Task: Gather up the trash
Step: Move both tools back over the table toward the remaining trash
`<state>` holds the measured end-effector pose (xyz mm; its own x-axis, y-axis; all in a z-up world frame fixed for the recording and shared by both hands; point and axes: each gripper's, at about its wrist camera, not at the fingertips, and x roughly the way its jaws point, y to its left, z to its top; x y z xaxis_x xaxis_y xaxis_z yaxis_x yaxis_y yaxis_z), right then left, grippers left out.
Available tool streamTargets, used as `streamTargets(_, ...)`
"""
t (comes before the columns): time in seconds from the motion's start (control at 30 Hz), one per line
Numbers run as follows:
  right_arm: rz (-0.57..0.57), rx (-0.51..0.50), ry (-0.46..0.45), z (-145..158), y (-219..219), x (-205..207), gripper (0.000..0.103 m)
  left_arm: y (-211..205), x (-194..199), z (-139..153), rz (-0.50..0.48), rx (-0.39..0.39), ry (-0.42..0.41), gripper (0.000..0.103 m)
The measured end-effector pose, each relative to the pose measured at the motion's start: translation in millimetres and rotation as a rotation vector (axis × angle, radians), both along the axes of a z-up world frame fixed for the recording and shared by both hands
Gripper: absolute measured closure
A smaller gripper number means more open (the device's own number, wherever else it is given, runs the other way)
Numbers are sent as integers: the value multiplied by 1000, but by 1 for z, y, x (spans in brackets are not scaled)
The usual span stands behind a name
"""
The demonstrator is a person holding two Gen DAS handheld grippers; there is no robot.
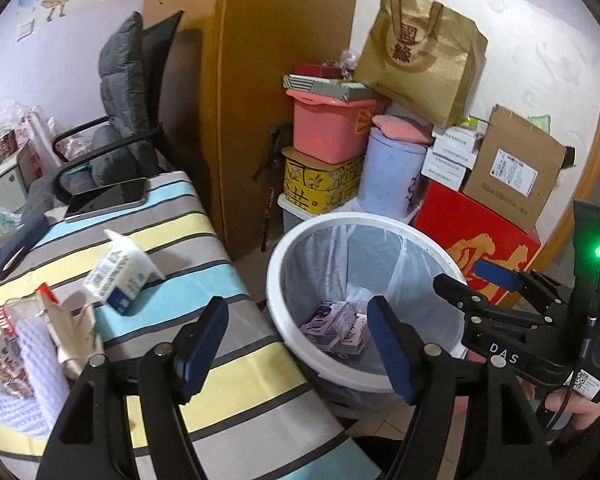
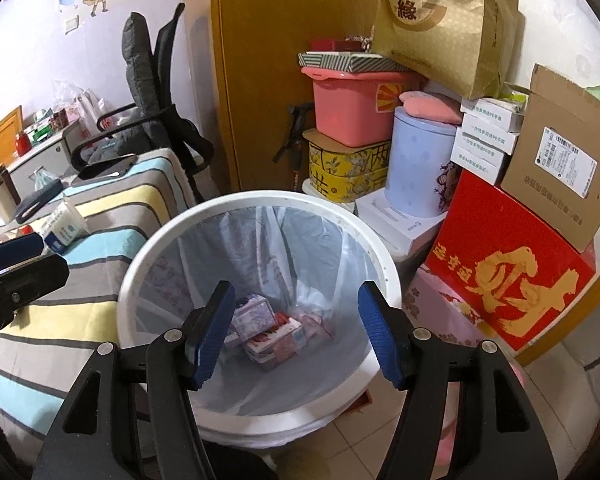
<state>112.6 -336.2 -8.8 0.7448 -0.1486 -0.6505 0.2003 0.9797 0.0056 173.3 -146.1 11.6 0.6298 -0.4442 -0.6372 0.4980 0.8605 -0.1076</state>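
Left wrist view. The left gripper (image 1: 298,344) hangs with its jaws spread wide and nothing between them, straddling the near edge of the striped table (image 1: 204,248) and the left rim of the white bin (image 1: 278,276). The bin stands on the floor just right of the table; discarded cartons (image 1: 334,326) lie on its lined bottom. The next piece of trash, a blue-and-white milk carton (image 1: 118,272), lies tipped on the table, far and to the left of the jaws. Its long axis runs from near-left to far-right, with the opened spout end pointing far-right. A heap of crumpled wrappers (image 1: 32,344) sits at the table's near-left. The right gripper (image 1: 466,280) appears at the right, over the bin's right rim.

Right wrist view. The right gripper (image 2: 296,330) hovers above the bin (image 2: 384,252), jaws wide apart and empty, aimed at the cartons (image 2: 272,332) inside. The milk carton (image 2: 64,226) lies well to the left on the table (image 2: 112,248); the left gripper (image 2: 8,256) shows at the left edge, close beside it.

Judgement: the left gripper is the nearer one, and would need to swing left and away.
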Motion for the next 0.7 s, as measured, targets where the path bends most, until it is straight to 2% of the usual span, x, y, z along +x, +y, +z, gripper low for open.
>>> streamTargets(0.37,51,4,-48,11,31,-9,38,56,-19,10,102,-15,-47,28)
streamTargets(0.7,132,0,-77,18,72,-10,37,118,-33,8,239,1,-77,26)
